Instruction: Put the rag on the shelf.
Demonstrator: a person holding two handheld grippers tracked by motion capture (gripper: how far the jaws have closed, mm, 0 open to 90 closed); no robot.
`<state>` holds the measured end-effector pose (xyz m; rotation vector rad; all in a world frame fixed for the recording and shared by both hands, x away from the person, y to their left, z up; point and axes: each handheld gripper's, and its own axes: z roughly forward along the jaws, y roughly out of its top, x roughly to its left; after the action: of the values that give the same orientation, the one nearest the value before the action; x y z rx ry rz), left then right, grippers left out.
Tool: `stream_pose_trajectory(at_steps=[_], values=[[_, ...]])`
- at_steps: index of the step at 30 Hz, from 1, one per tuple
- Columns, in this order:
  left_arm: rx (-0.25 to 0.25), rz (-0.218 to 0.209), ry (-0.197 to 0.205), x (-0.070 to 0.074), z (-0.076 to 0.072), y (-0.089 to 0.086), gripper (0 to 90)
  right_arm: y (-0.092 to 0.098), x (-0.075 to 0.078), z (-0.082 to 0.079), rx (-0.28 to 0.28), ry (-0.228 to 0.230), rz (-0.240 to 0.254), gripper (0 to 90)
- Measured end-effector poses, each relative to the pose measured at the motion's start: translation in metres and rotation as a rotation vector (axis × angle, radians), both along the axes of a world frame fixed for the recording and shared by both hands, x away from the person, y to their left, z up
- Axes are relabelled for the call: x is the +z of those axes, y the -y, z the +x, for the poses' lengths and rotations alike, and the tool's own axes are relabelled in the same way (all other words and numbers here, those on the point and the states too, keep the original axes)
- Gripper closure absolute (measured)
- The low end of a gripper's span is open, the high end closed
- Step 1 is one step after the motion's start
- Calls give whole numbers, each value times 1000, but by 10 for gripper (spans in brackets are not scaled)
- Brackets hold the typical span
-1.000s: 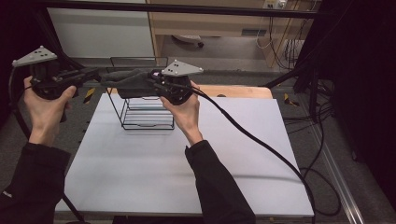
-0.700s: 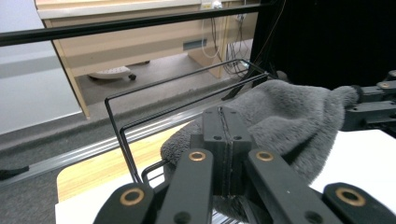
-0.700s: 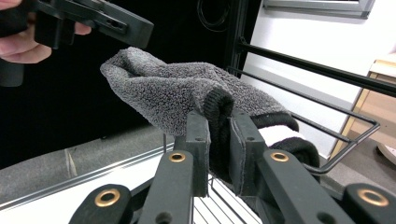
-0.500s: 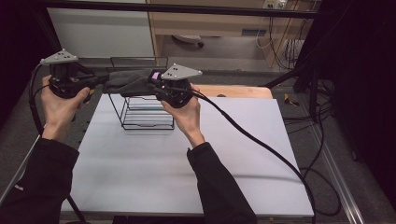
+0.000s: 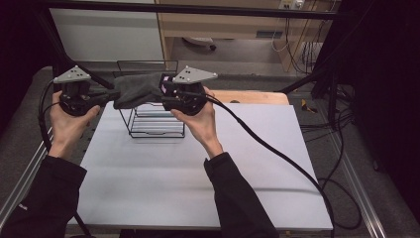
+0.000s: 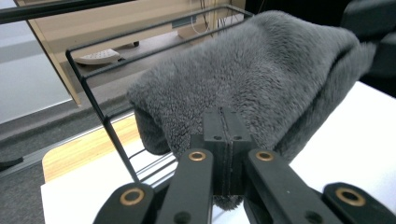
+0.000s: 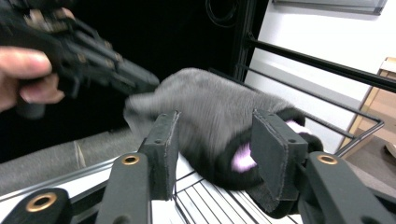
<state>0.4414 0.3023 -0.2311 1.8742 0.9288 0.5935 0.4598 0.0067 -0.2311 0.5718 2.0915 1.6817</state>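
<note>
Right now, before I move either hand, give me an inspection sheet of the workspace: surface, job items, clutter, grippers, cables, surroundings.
Surface: white tabletop, bare toward the near side; wooden strip along its far edge.
Job's things: grey fleece cloth held up over the black wire rack at the far left part of the table; a pink patch shows on its dark end near the right jaws.
Clutter: nothing seen.
Grippers: left gripper has its jaws shut on the cloth's edge; right gripper has its jaws apart around the cloth's other end.
Cables: black cable trails from the right gripper across the table to the right edge; more cables on the floor beyond.
Surroundings: black frame bars, wooden furniture behind, dark room.
</note>
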Motion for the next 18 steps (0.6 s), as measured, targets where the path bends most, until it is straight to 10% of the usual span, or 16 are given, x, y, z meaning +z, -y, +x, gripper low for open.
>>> stream_pose_trajectory(at_steps=[8, 18], values=[[-5, 17, -11, -18, 4, 4, 899, -11, -1, 11, 30, -93, -19, 900], [13, 18, -11, -36, 11, 7, 899, -15, -34, 24, -31, -156, -103, 900]])
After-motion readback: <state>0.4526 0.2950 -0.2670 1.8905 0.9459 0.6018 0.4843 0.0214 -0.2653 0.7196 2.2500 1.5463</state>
